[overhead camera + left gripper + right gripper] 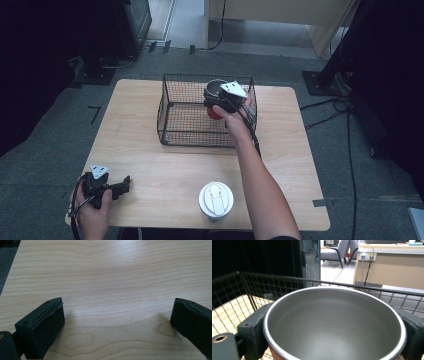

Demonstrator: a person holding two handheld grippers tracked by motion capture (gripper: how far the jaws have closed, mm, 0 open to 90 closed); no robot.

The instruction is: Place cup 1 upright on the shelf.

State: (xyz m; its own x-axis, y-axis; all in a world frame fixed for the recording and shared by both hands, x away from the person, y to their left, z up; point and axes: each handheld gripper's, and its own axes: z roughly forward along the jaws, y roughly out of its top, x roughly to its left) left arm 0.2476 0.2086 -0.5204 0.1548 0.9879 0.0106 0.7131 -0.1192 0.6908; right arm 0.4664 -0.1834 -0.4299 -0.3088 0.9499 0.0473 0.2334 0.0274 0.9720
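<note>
A red cup with a steel inside hangs inside the black wire basket, near its right back corner. My right gripper is shut on it. In the right gripper view the cup's round steel mouth sits between the two black jaws, empty inside. My left gripper rests at the table's front left corner. Its fingers stand wide apart over bare wood with nothing between them. A white lidded cup stands near the front edge.
The wooden table has bare room between the basket and the front edge. The basket's rim rises just beyond the held cup. Cables and stand bases lie on the grey floor around the table.
</note>
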